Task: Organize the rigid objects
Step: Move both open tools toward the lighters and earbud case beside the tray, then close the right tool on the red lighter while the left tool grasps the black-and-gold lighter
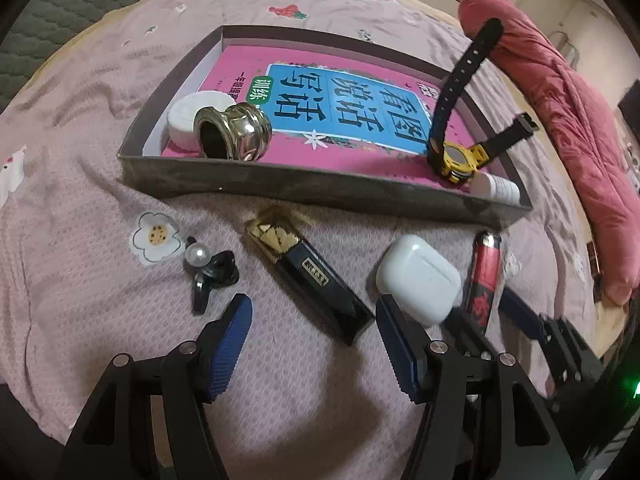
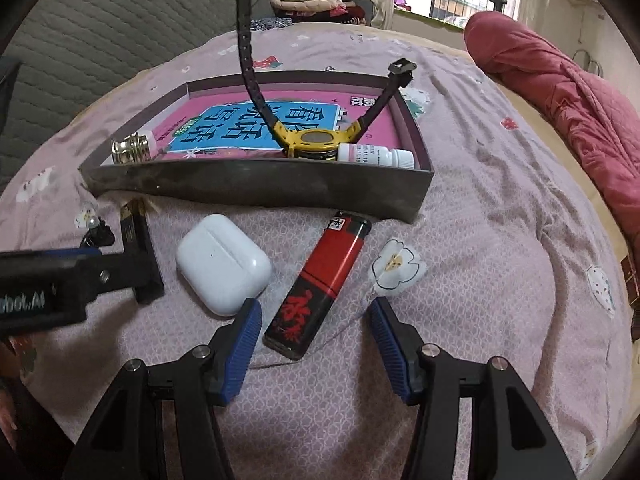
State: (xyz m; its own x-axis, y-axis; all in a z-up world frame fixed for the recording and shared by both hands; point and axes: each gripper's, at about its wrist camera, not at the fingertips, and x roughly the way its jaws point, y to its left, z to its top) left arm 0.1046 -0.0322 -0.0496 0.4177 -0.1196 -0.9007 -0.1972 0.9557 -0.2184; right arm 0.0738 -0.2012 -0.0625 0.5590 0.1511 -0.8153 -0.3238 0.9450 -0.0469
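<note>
A grey box on the bed holds a pink book, a gold ring-shaped piece, a white round lid, a yellow watch and a white bottle. On the sheet in front lie a black and gold bar, a white earbud case, a red lighter and a pearl clip. My left gripper is open around the bar's near end. My right gripper is open around the lighter's near end.
A rolled red quilt lies along the right side of the bed. A grey padded headboard stands at the back left. My left gripper's body reaches in from the left in the right wrist view.
</note>
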